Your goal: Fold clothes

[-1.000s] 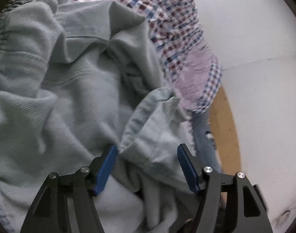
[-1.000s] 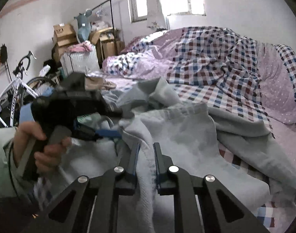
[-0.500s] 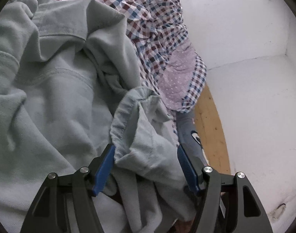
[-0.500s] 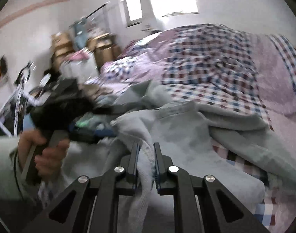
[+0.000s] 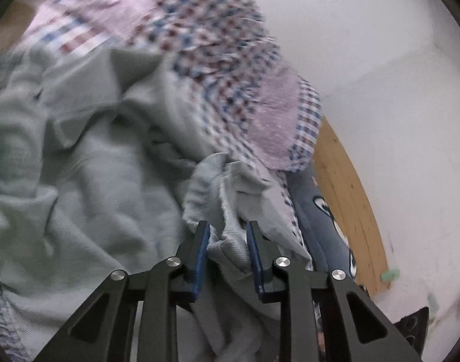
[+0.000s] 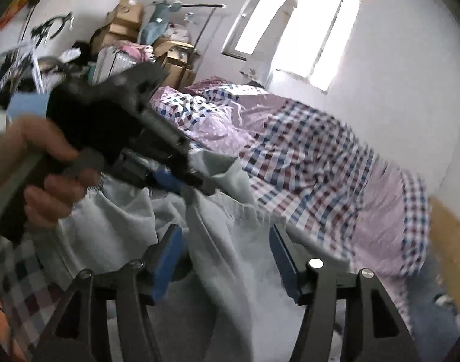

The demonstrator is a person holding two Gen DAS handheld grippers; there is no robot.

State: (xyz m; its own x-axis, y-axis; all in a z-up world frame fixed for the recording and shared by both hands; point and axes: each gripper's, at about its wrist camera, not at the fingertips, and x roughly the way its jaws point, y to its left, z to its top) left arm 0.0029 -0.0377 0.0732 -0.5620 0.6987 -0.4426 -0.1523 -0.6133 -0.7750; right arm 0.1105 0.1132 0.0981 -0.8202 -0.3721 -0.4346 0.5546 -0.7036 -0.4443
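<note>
progress: grey garment (image 5: 88,187) lying crumpled on checked quilt (image 5: 230,69), 0 folds showing | left gripper (image 5: 227,235) pinching its hem | right gripper (image 6: 224,241) gaping wide around cloth

Daylight from blown-out window (image 6: 293,34), motion blur, fisheye edges dark & warped

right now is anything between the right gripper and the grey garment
Nothing visible. The right gripper is open with the grey garment already hanging between its fingers. The left gripper is shut on a bunched edge of the same garment, just beyond.
</note>
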